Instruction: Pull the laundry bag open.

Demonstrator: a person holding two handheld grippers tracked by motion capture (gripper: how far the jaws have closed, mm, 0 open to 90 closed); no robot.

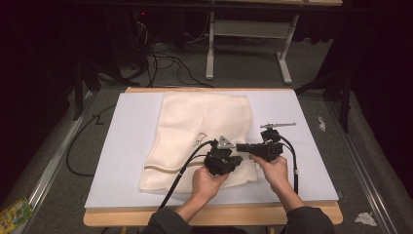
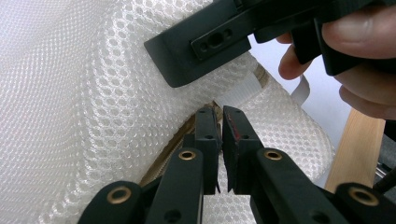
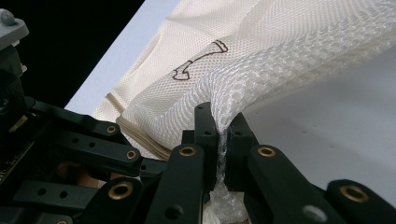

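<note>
A cream mesh bag (image 1: 199, 126) lies flat on the white board (image 1: 302, 146). Both grippers meet at its near right corner. My left gripper (image 1: 237, 160) is shut, its tips (image 2: 219, 114) pinching the bag's beige-trimmed edge (image 2: 212, 105). My right gripper (image 1: 239, 146) is shut on a bunched fold of the mesh (image 3: 224, 126) and lifts it a little off the board. One jaw of the right gripper (image 2: 205, 46) rests across the mesh just beyond the left gripper's tips. The left gripper's black linkage (image 3: 84, 149) lies close beside the right one. A thin dark mark (image 3: 198, 60) shows on the bag.
The board rests on a wooden table (image 1: 209, 217) with its edge toward the person. Black cables (image 1: 165, 63) and a white table frame (image 1: 243, 29) are on the floor behind. Crumpled paper (image 1: 365, 218) and a green packet (image 1: 14, 214) lie on the floor beside the table.
</note>
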